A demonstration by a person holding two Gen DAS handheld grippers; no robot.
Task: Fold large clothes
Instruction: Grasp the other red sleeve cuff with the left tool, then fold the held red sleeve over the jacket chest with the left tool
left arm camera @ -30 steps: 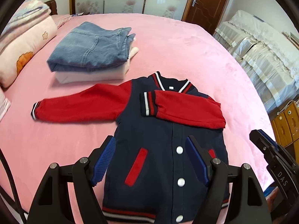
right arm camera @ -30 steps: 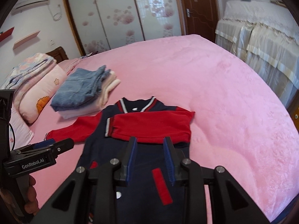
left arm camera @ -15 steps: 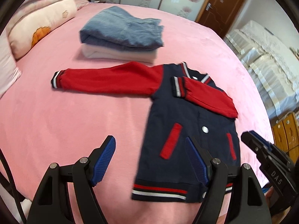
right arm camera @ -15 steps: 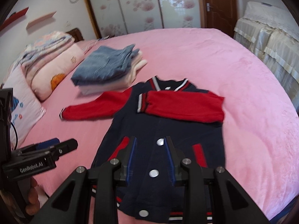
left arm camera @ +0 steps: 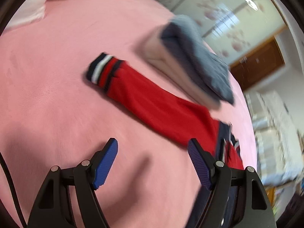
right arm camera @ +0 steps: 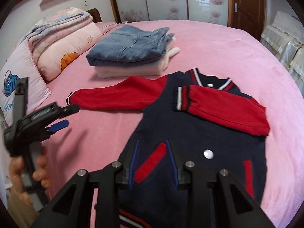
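A navy jacket (right arm camera: 190,133) with red sleeves lies face up on the pink bed (right arm camera: 228,47). One sleeve (right arm camera: 224,110) is folded across its chest. The other sleeve (right arm camera: 117,96) stretches out to the left, and its striped cuff (left arm camera: 102,72) shows in the blurred left wrist view. My left gripper (left arm camera: 152,141) hovers just short of that sleeve (left arm camera: 152,102); its jaws are wide and closing, with nothing between them. It also shows as the left gripper (right arm camera: 69,115) near the cuff. My right gripper (right arm camera: 153,142) hangs over the jacket's lower front, narrowly open and holding nothing.
A stack of folded jeans (right arm camera: 129,47) on pale clothes sits behind the outstretched sleeve. Pillows and a folded quilt (right arm camera: 62,51) line the bed's left side. A person's hand (right arm camera: 39,163) holds the left gripper's handle. Bare pink bedspread lies right of the jacket.
My left gripper swung left and down from over the jacket's body to the outstretched sleeve, rolling as it went. My right gripper dropped closer over the jacket's lower front.
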